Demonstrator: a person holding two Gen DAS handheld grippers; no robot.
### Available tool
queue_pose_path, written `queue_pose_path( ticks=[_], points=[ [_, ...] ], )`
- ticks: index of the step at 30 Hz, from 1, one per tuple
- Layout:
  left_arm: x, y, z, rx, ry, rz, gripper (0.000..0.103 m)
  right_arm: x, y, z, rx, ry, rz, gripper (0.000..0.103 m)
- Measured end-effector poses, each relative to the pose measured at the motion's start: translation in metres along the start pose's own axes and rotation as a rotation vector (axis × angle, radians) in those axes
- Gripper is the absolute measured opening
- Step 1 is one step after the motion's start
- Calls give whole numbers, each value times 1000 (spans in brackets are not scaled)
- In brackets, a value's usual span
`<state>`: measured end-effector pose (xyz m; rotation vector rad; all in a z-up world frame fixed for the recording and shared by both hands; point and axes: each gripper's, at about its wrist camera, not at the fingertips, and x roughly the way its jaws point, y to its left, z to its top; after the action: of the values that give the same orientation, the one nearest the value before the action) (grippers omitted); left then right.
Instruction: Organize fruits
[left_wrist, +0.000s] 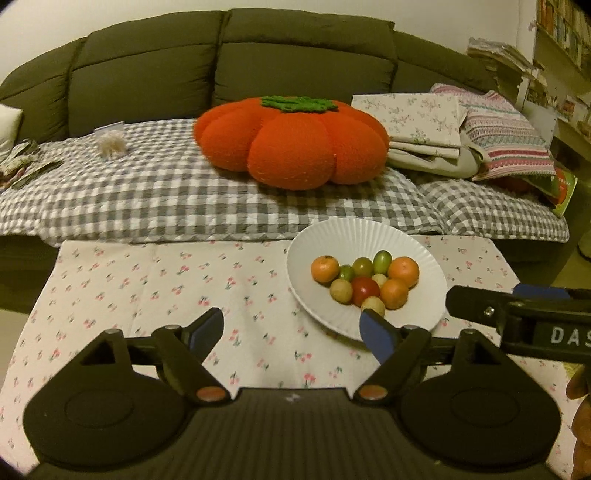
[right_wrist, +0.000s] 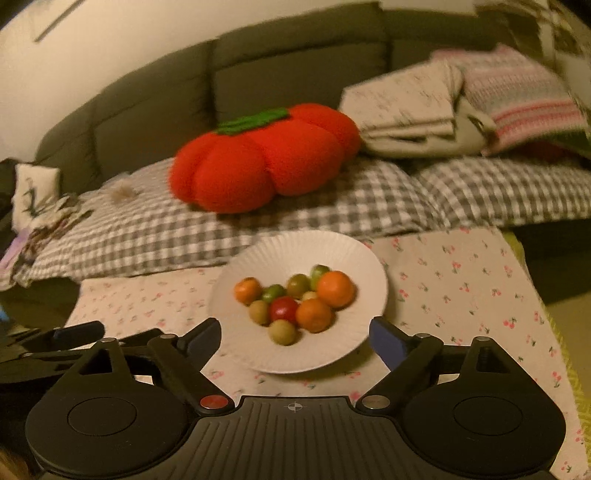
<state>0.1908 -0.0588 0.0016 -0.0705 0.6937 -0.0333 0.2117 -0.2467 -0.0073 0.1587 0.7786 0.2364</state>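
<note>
A white ribbed plate (left_wrist: 369, 236) (right_wrist: 306, 243) on a cherry-print tablecloth holds three oranges (left_wrist: 404, 272) (right_wrist: 335, 289), a red tomato (left_wrist: 365, 290) (right_wrist: 283, 309), green grapes (left_wrist: 382, 260) (right_wrist: 298, 285) and tan round fruits (left_wrist: 341, 291) (right_wrist: 283, 332). My left gripper (left_wrist: 291, 332) is open and empty, left of and in front of the plate. My right gripper (right_wrist: 295, 338) is open and empty, its fingers either side of the plate's near rim. The right gripper's side shows in the left wrist view (left_wrist: 517, 314).
The tablecloth (left_wrist: 166, 288) (right_wrist: 461, 280) covers the table. Behind it a dark sofa carries a grey checked blanket (left_wrist: 147, 192), a red pumpkin-shaped cushion (left_wrist: 291, 144) (right_wrist: 266, 158) and folded linens (left_wrist: 443, 125) (right_wrist: 424, 110). Shelves (left_wrist: 565, 37) stand at the far right.
</note>
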Motion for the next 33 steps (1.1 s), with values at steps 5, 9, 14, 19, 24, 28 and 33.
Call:
queue_pose_path(
  ticks=[5,9,14,19,24,28,33],
  points=[
    [-30,8,-20,-24,-10,10,84,-37,13,-16,-65,-56,-71,98],
    [-53,8,-38,-34,-19,22,95,-58,14,-34,-53,-58,-85,102],
    [-71,8,-61,-30,8,20,96,-71,27,-50,-94,-39,-55,102],
    [-79,13,-74,-41,8,26,101,-81,29,-58,-75,-44,-40,103],
    [-72,14,-76,-33,23,36,101,-78,28,-67,-67,-31,-65,103],
    [-71,18,-73,-55,21,22,101,-73,26,-71,-55,-21,-99,103],
    [-69,17,-74,-35,26,23,101,-68,26,-78,-70,0,-106,103]
  ],
)
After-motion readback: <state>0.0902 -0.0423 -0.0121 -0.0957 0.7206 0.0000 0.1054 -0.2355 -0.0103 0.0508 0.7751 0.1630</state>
